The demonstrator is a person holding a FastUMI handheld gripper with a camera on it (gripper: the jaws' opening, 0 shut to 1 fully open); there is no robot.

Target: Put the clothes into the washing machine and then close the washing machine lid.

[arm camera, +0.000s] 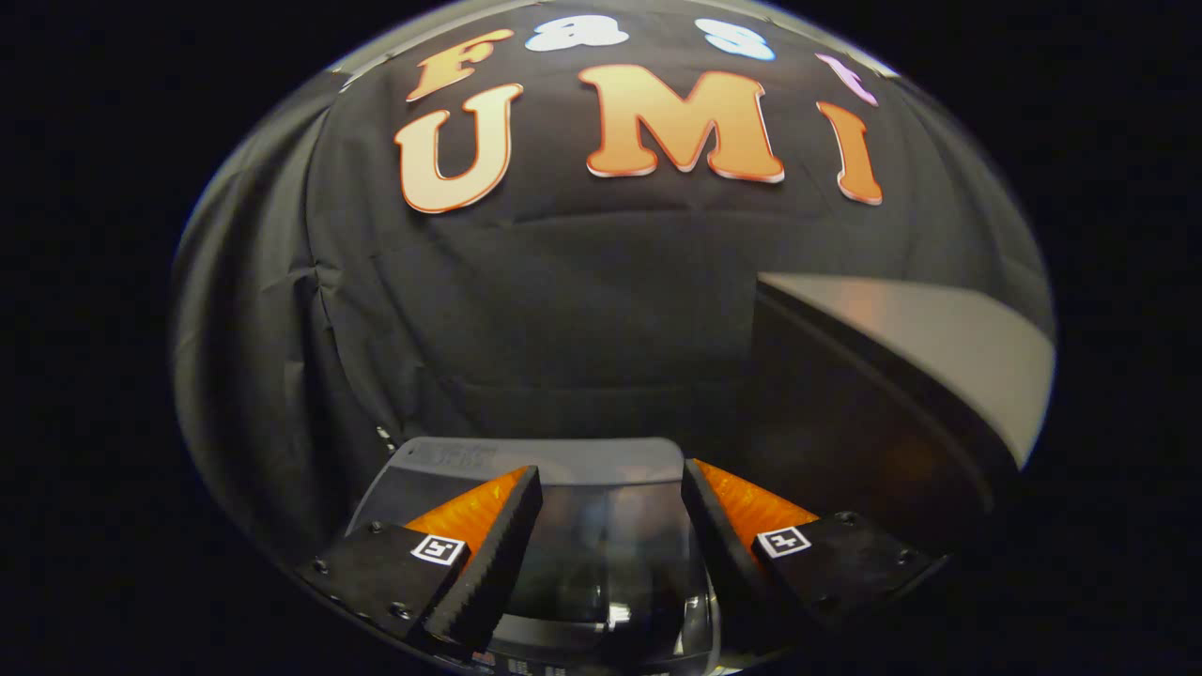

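The small grey washing machine (488, 462) stands right below and just ahead of my gripper (612, 468), against the black cloth wall. Its dark, glassy lid (601, 563) shows between my two fingers and looks to lie flat on the machine's top. The fingers are spread wide apart, one on each side of the lid, with nothing held between them. I cannot tell what is inside the drum through the dark lid.
A tall dark box or cabinet with a pale slanting top (920, 347) rises close to the right of the machine. Black cloth (394, 310) hangs behind and to the left.
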